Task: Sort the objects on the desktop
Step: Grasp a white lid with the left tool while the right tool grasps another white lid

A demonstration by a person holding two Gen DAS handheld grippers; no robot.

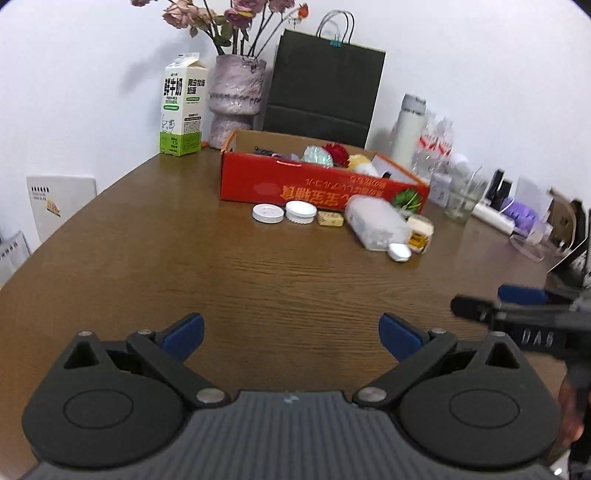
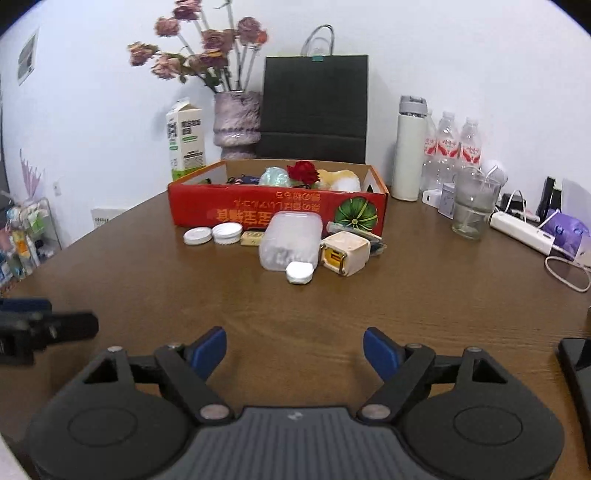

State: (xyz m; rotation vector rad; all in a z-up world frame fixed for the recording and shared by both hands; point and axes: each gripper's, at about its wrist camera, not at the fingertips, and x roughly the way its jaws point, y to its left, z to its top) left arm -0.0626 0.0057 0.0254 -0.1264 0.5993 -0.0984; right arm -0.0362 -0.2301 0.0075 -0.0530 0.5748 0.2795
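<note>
Round white lids (image 2: 213, 234) on woodgrain table (image 2: 295, 302); frosted plastic jar (image 2: 290, 242) lying sideways.

Plenty out of sight here

Red box (image 2: 277, 206) front wall hides the lower parts of the items inside it; print on the milk carton (image 1: 183, 105) is too small to read; right gripper (image 1: 517, 310) is blurred and cut by the left view's edge; left gripper (image 2: 40, 328) is clipped at the right view's edge; flowers (image 1: 229, 14) are cropped on top.
</note>
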